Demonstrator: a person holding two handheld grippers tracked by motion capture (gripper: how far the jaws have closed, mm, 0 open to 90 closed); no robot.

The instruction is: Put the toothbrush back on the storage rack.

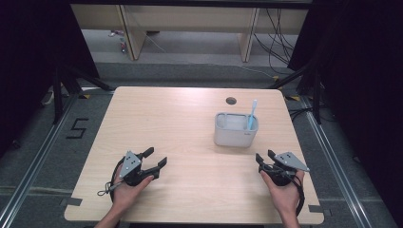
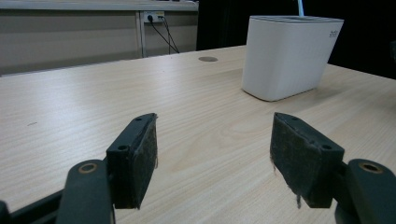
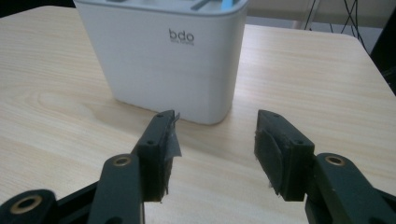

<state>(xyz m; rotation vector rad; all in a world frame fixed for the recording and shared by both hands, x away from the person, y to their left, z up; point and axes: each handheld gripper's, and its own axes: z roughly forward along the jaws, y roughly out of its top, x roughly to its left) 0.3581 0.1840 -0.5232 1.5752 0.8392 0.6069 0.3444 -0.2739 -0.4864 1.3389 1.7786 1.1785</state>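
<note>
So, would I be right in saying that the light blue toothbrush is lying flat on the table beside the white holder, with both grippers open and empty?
Not quite: the light blue toothbrush stands upright inside the white holder, not flat on the table, as the high view shows. The rest holds: the left gripper and right gripper are both open and empty.

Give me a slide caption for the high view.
Two open hand-held grippers, left and right, rest on a wooden table near a white holder with a blue toothbrush.
</note>
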